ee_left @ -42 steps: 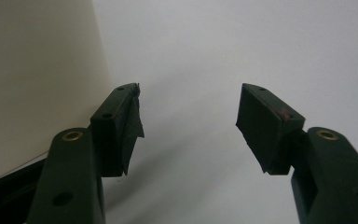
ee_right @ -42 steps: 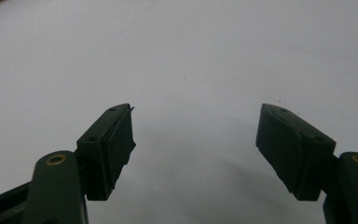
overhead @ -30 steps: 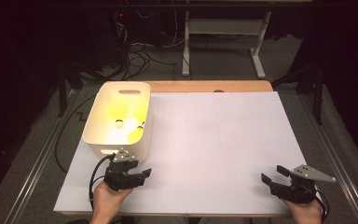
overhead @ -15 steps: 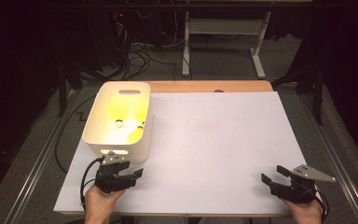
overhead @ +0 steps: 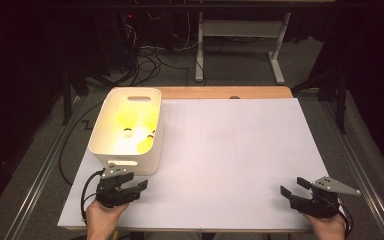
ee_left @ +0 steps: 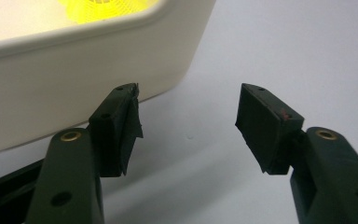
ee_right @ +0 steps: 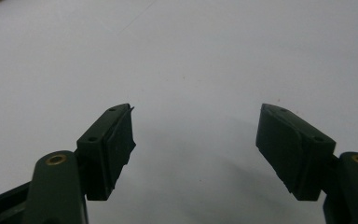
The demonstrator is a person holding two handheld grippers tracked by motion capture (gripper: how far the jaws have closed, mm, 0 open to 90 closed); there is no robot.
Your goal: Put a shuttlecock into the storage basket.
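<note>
One white bin [overhead: 125, 131] at desk [overhead: 230, 150] far-left, long axis running away from the person; yellow items inside, count unclear. Left tool [overhead: 137, 184] just beside its near wall, gaping, empty. Right tool [overhead: 292, 186] gaping, empty

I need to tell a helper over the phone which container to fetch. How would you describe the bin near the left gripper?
Start at the white sheet covering the table; at its left edge, just beyond the open left gripper, stands a cream plastic bin. It has slot handles and yellow things inside.

The yellow things [overhead: 130, 122] in the bin [overhead: 105, 132] (glare-washed) stay unidentifiable.
</note>
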